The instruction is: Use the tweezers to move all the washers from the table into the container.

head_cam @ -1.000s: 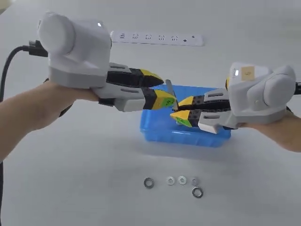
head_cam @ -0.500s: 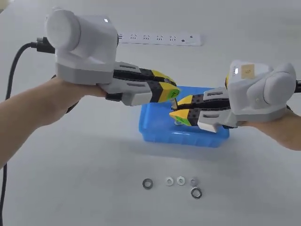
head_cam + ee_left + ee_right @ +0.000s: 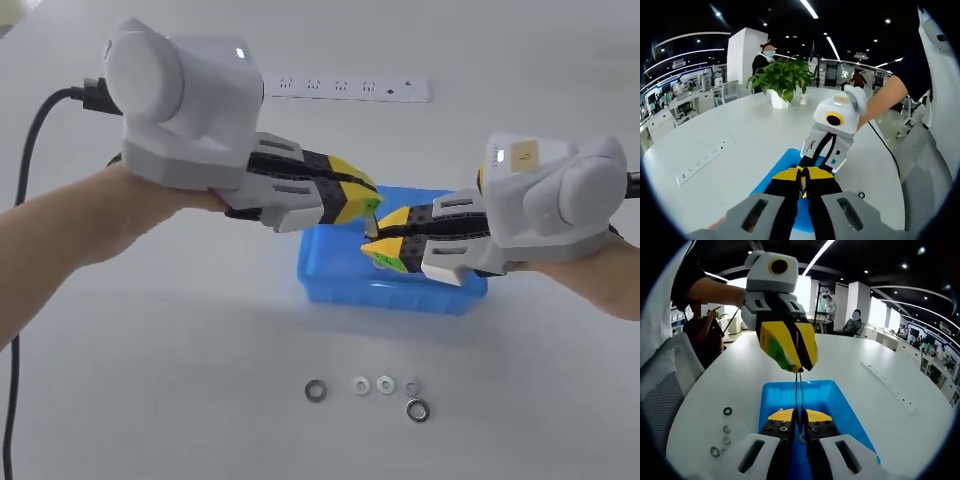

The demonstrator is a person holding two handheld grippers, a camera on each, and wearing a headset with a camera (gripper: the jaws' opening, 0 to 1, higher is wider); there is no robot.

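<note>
Thin metal tweezers (image 3: 798, 390) span between my two grippers over the blue container (image 3: 335, 280). My left gripper (image 3: 371, 205) comes in from the left and is shut on the tweezers' upper end (image 3: 368, 227). My right gripper (image 3: 372, 247) faces it from the right, shut on the lower end. The right gripper view has the left gripper (image 3: 799, 367) pointing down at my own jaws (image 3: 799, 416), above the container (image 3: 827, 400). Several washers (image 3: 386, 384) lie in a row on the table in front of the container, also at the left (image 3: 726, 429).
A white power strip (image 3: 345, 87) lies at the back of the white table (image 3: 150, 380). A black cable (image 3: 25, 170) trails from the left gripper. A potted plant (image 3: 782, 82) stands far off, and people stand in the room beyond.
The left gripper moved right and its jaws closed on the tweezers' upper end, which stood free a second ago. The right gripper has barely moved.
</note>
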